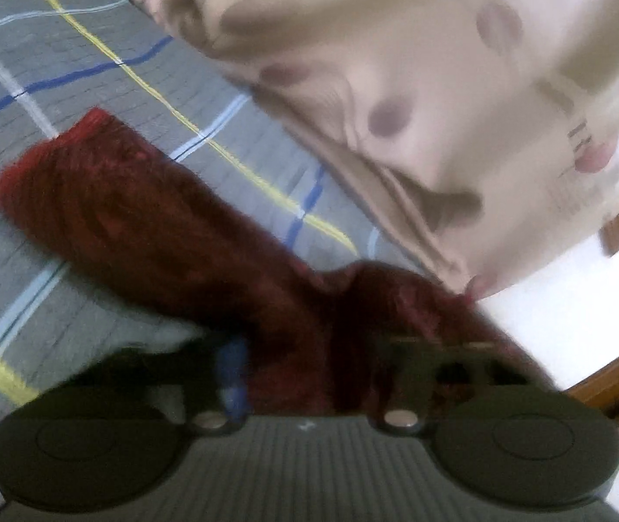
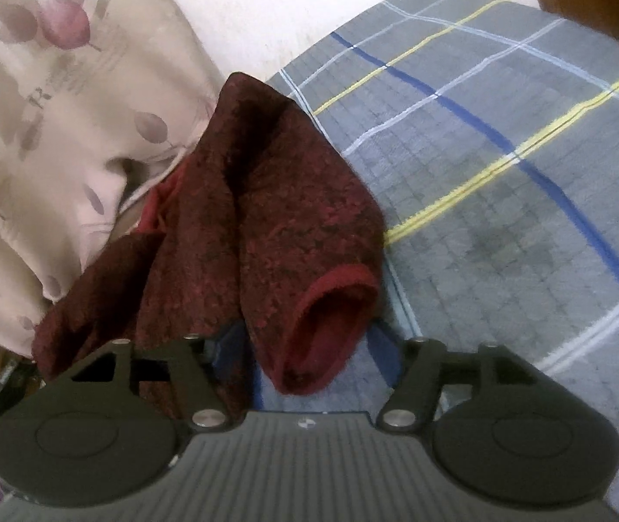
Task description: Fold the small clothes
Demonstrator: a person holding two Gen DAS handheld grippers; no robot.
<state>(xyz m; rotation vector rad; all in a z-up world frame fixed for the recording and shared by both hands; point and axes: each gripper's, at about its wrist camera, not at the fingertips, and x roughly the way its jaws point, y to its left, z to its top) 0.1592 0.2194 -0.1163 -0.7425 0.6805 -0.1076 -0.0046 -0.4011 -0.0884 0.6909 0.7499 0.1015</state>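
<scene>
Both grippers down at the red knit

Left gripper (image 1: pixel 309 348) tilts down, jaws narrow, pinching the dark red garment (image 1: pixel 144 217) on the plaid bedspread (image 1: pixel 70 56). Right gripper (image 2: pixel 305 348) angles down too, jaws spread, the cuff (image 2: pixel 331 326) loose between them.

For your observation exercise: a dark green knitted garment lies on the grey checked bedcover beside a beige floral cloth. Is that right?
Not quite. The knitted garment is dark red, not green, as the right wrist view shows. It does lie on the grey checked bedcover beside the beige floral cloth.
</scene>
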